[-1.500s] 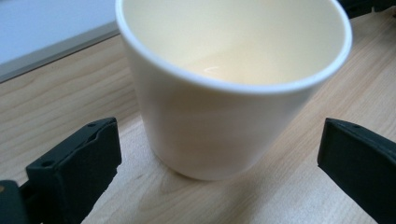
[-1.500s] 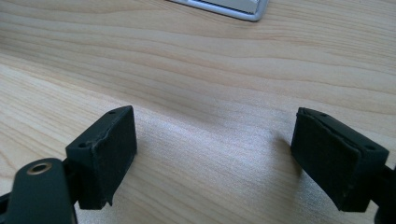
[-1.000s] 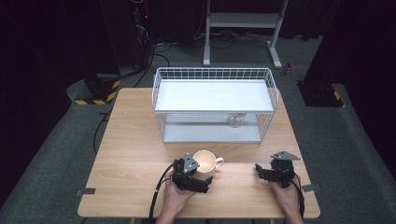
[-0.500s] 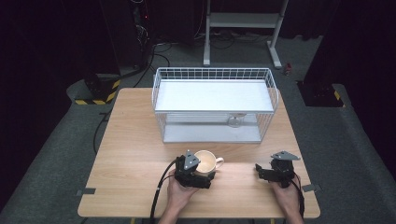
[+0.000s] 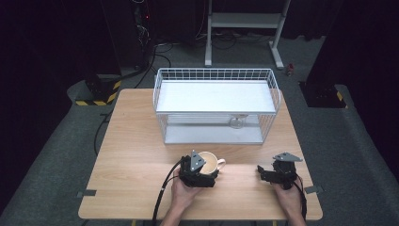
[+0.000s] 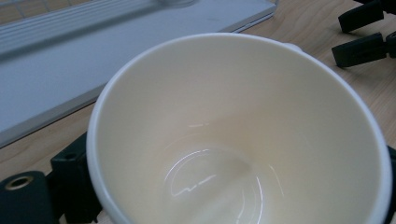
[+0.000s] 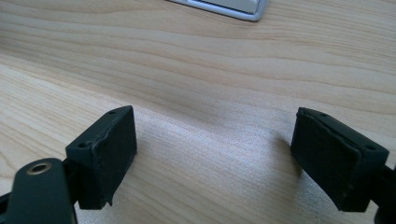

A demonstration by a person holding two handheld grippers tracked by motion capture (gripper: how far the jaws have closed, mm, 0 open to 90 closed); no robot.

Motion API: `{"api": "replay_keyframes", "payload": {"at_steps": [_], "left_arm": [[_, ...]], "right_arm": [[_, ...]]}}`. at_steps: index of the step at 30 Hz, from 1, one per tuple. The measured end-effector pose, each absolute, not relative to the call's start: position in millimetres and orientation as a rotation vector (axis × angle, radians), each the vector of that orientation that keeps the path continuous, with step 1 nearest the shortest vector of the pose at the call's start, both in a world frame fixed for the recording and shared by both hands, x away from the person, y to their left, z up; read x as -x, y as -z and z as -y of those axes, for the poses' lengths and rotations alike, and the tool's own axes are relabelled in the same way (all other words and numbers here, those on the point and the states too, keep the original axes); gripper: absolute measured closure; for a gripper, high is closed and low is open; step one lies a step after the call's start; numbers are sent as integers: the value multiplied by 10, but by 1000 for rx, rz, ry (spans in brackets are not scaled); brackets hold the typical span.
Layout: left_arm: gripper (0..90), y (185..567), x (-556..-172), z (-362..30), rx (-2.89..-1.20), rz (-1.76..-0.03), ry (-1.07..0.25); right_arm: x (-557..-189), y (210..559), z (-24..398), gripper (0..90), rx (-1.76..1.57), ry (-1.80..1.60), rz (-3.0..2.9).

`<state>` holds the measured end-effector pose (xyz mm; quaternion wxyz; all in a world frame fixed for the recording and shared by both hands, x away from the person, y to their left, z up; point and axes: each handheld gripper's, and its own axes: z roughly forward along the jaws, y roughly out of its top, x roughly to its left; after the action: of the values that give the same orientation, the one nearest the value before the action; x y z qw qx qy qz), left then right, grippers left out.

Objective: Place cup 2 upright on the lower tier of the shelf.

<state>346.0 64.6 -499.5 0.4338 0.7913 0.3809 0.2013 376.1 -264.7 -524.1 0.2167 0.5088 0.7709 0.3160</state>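
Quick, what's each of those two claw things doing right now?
Left gripper: jaws around the cream cup, just been closing; a firm grip cannot be told.
Right gripper: open, holding nothing, over the table.

Left gripper (image 5: 200,170) jaws just closing in; right gripper (image 7: 224,158) rests agape

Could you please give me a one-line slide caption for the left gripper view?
Left claw closing around an empty cream cup on the wooden table, beside the white wire basket.
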Motion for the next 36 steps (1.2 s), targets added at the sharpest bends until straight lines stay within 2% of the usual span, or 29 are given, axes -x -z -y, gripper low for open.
{"api": "replay_keyframes", "payload": {"at_steps": [36], "left_arm": [[99, 4893, -3457, -737, -1950, -962, -540]], "right_arm": [[-3769, 5242, 2644, 146, -1408, -876, -2135]]}}
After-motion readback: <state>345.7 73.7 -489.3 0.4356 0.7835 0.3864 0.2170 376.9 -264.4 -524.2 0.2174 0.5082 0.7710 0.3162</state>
